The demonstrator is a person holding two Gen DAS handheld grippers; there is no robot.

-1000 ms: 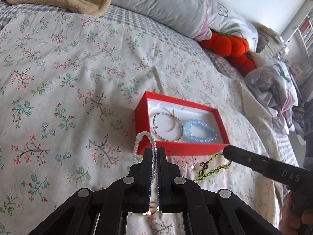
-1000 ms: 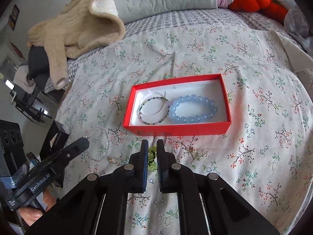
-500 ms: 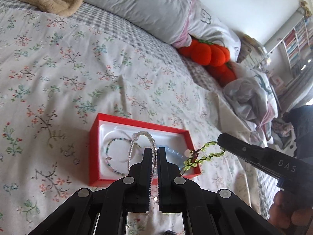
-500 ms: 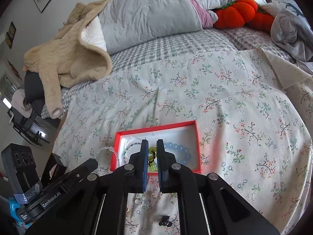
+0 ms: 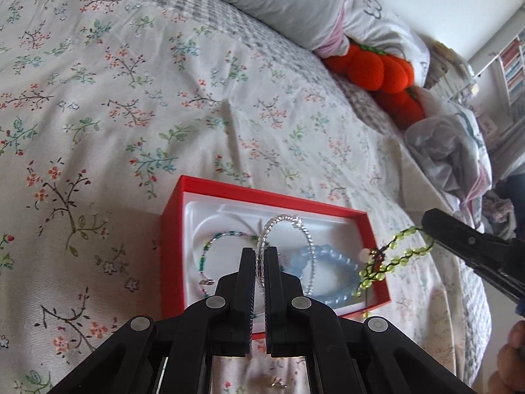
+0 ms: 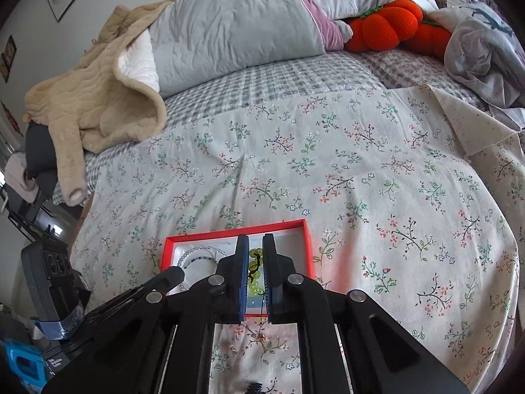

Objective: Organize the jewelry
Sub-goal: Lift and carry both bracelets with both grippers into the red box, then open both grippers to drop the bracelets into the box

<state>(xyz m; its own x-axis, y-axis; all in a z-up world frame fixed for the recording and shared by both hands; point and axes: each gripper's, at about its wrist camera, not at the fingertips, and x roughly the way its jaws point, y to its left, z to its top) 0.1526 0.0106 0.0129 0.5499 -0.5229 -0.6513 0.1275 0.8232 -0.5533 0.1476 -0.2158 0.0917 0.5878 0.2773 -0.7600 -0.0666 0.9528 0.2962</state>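
Observation:
A red jewelry box [image 5: 170,226] with a white lining lies on the flowered bedspread; it also shows in the right wrist view [image 6: 306,243]. Inside lie a thin multicolour bead bracelet [image 5: 210,246] and a pale blue bead bracelet [image 5: 331,262]. My left gripper [image 5: 261,256] is shut on a clear crystal bracelet [image 5: 288,221] and holds it above the box. My right gripper [image 6: 255,246] is shut on a green bead bracelet [image 6: 254,267], also above the box; that bracelet hangs at the box's right edge in the left wrist view [image 5: 393,257].
A grey pillow [image 6: 236,29], a beige fleece jacket [image 6: 98,98] and an orange pumpkin plush [image 6: 384,26] lie at the head of the bed. Crumpled clothes [image 5: 452,151] lie at the right. Small metal pieces [image 5: 277,384] lie on the bedspread below the grippers.
Both grippers have lifted their bracelets off the bedspread and carried them forward over the red box. The box now sits close under both sets of fingers.

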